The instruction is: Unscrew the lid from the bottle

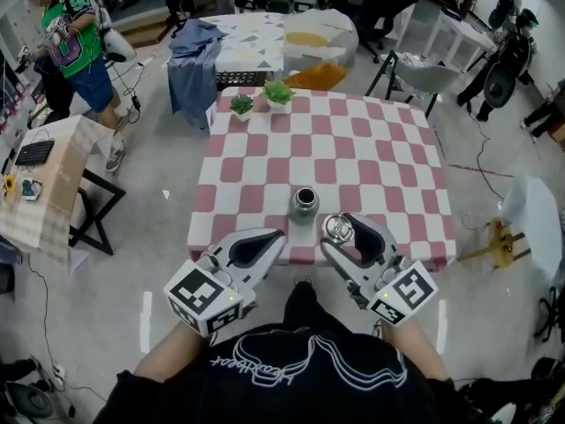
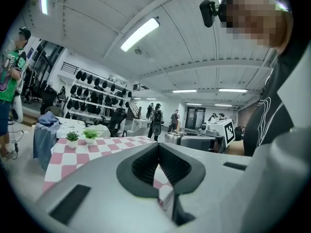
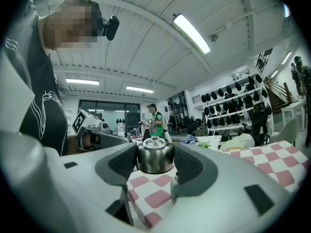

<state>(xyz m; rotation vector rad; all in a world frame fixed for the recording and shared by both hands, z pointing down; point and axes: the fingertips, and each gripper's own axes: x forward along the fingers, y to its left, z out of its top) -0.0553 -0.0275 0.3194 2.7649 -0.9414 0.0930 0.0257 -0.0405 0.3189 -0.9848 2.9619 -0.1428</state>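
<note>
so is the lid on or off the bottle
Off: the bottle stands open-mouthed, and the right gripper holds the lid beside it.

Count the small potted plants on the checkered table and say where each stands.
2. Both stand at the far left corner of the checkered table: one potted plant by the left edge, the other plant just right of it. None looks hidden.

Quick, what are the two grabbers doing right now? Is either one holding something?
The left gripper is closed and holds nothing.
The right gripper is closed on the metal lid.
</note>
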